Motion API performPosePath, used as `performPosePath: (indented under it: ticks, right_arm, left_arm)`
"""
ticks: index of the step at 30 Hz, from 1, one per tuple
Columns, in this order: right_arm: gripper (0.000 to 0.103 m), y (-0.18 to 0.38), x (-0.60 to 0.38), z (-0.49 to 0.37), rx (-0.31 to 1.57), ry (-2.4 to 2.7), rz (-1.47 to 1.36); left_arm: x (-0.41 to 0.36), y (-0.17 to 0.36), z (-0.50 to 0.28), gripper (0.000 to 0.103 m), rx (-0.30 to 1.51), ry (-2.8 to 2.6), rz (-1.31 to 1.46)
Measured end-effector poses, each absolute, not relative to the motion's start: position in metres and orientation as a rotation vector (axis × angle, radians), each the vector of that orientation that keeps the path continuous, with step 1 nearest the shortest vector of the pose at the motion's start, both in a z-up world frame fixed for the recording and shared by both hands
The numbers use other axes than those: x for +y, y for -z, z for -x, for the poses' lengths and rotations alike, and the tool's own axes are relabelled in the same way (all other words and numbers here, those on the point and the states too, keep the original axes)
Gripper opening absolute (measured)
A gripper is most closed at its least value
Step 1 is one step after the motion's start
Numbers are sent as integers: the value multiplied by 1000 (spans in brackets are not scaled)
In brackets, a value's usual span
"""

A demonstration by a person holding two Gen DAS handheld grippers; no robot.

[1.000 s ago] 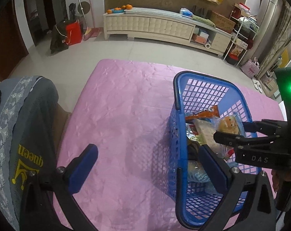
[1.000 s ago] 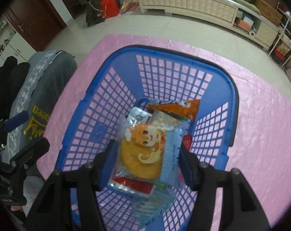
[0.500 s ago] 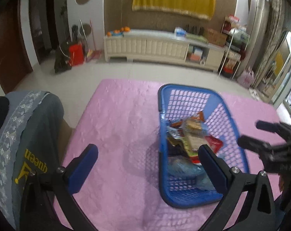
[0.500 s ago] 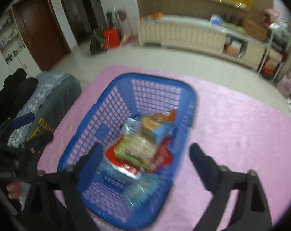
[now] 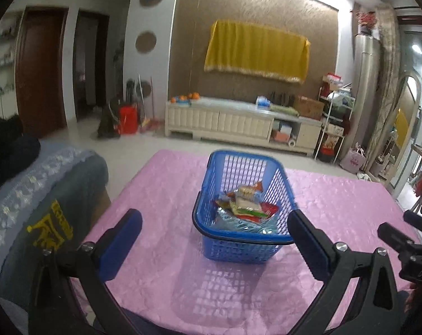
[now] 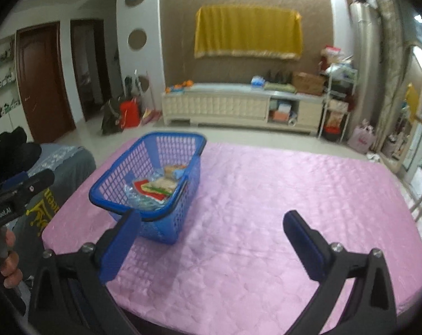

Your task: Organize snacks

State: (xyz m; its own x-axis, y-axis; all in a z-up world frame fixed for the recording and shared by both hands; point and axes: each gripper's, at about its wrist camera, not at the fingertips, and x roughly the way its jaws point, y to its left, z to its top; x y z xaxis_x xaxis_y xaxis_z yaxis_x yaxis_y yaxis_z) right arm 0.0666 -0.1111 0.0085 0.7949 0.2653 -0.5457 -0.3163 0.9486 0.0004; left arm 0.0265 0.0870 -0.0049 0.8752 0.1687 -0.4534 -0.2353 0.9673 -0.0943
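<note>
A blue plastic basket (image 5: 243, 241) (image 6: 166, 223) stands on the pink-covered table (image 5: 160, 195) (image 6: 280, 195). Several snack packets (image 5: 245, 205) (image 6: 157, 185) lie piled inside it. My left gripper (image 5: 215, 231) is open and empty, held back near the table's front edge with the basket beyond its fingers. My right gripper (image 6: 212, 226) is open wide and empty, to the right of the basket, over bare cloth. The right gripper also shows at the right edge of the left wrist view (image 5: 400, 237). The left gripper shows at the left edge of the right wrist view (image 6: 18, 187), held by a hand.
A chair back draped with grey cloth (image 5: 43, 195) stands left of the table. Beyond the table lie a tiled floor, a cream cabinet (image 5: 238, 122), a red bag (image 5: 127, 120) and shelves at the right (image 5: 333, 117).
The right gripper let go of the orange biscuit packet into the basket and opened wide. Both grippers pulled back and up, so the basket now looks smaller and farther.
</note>
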Motion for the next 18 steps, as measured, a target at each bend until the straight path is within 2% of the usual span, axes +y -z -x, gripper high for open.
performPosePath:
  ticks: [13,18]
  right_arm:
    - [103,-59,-136,13,334,-239,98]
    - [103,-61,-132,29,334,-255,123]
  left_arm:
    - [33,-37,37,103,328,-105,66]
    - [17,-43,48,103,311,-108,9]
